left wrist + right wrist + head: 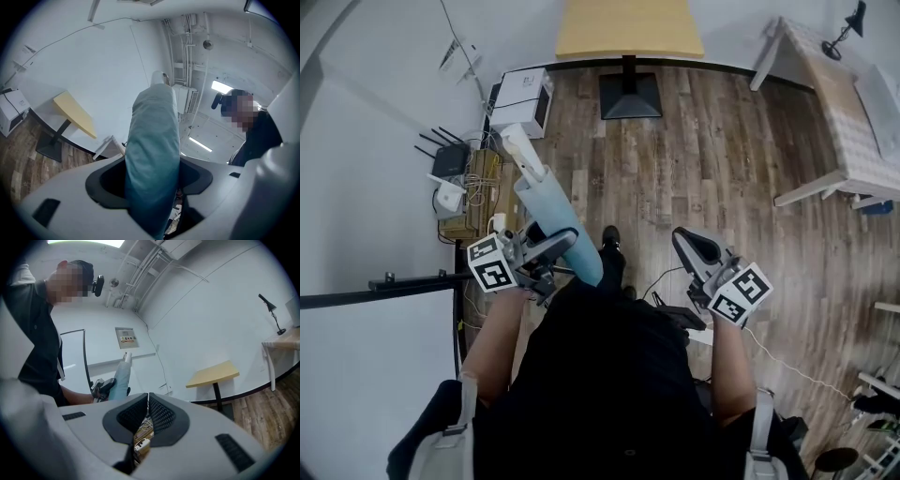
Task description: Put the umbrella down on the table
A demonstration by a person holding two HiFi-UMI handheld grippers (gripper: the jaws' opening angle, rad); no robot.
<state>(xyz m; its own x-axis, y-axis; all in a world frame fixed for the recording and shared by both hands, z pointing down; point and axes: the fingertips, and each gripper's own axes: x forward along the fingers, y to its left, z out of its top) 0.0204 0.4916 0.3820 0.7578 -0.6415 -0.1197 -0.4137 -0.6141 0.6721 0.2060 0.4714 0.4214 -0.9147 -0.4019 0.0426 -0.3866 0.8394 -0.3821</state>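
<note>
A folded light-blue umbrella with a white end slants up and away to the left in the head view. My left gripper is shut on its lower part. In the left gripper view the umbrella fills the gap between the jaws and points up at the ceiling. My right gripper is held out at the right, shut, with its pads together and nothing between them. The right gripper view also shows the umbrella off to the left. A yellow-topped table stands ahead by the wall.
A white box, a router and cables crowd the floor at the left wall. The yellow table's black base sits on the wood floor. A white table with a black lamp stands at the right.
</note>
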